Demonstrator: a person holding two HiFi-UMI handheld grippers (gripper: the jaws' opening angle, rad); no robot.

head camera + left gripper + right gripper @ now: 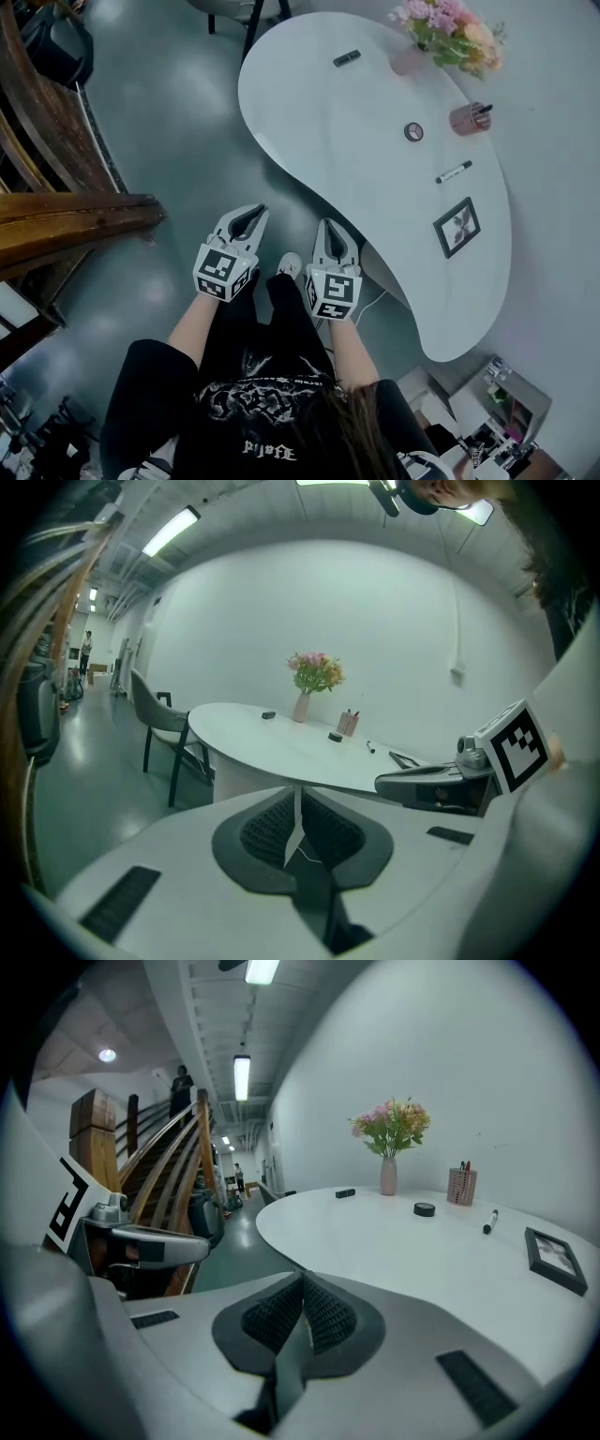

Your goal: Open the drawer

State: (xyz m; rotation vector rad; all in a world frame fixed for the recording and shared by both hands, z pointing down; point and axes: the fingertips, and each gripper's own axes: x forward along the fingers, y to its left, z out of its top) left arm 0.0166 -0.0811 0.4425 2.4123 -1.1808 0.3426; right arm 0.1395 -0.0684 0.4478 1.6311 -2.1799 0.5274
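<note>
No drawer shows plainly in any view. My left gripper [247, 217] and my right gripper [330, 228] hang side by side over the grey floor, beside the near edge of a white curved table [328, 122]. Both are shut with nothing between the pads. In the left gripper view the jaws [298, 799] meet in a thin line, and the right gripper [431, 782] shows at the right. In the right gripper view the jaws [302, 1286] are likewise pressed together, with the left gripper [141, 1241] at the left.
On the table stand a vase of flowers [450, 28], a pen cup [469, 117], a marker [453, 172], a picture frame [457, 226] and a small round black item [413, 131]. A wooden staircase [66, 216] rises at the left. A chair [155, 714] stands at the table's far end.
</note>
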